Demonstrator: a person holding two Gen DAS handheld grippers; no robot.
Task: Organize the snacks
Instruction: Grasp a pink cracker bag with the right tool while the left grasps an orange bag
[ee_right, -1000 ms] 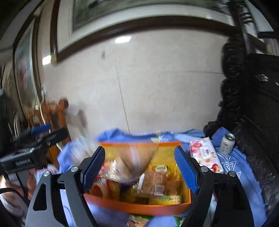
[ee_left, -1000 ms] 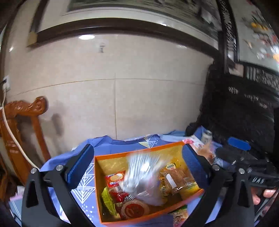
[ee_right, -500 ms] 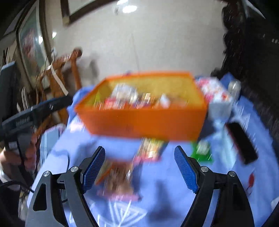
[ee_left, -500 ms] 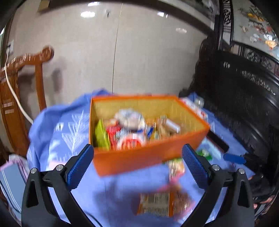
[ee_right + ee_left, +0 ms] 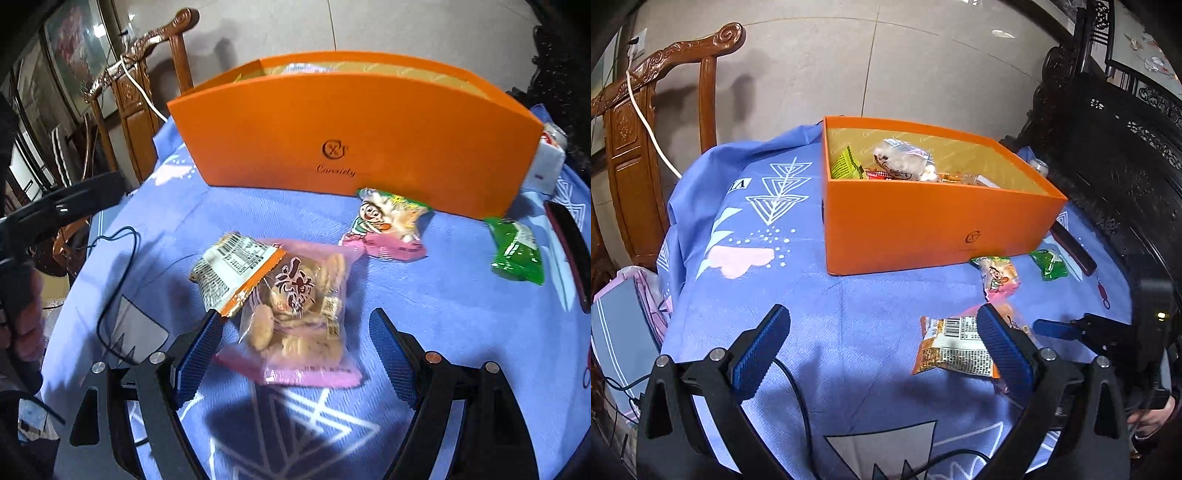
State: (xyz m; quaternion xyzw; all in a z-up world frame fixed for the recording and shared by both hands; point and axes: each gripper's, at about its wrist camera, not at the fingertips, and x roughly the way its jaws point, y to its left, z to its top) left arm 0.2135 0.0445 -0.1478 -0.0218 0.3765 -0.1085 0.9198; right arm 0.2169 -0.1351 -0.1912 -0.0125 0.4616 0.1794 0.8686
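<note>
An orange box (image 5: 923, 218) holding several snack packs stands on the blue cloth; it also shows in the right wrist view (image 5: 354, 136). In front of it lie a pink biscuit bag (image 5: 299, 310), an orange-edged pack (image 5: 232, 273) partly on top of it, a cartoon pack (image 5: 388, 225) and a green pack (image 5: 517, 251). My right gripper (image 5: 295, 350) is open, low over the near end of the pink bag. My left gripper (image 5: 882, 350) is open and empty over bare cloth, left of the orange-edged pack (image 5: 955, 349).
A carved wooden chair (image 5: 646, 122) with a white cable stands at the left. Dark carved furniture (image 5: 1115, 147) lines the right. A dark flat bar (image 5: 569, 251) lies at the cloth's right edge. A thin black cable (image 5: 118, 280) crosses the cloth's left side. A tissue pack (image 5: 550, 155) sits beside the box.
Both grippers have pulled back from above the box and dropped low toward the cloth. A clear bag that hung over the box now lies inside it. The loose packs have come into view.
</note>
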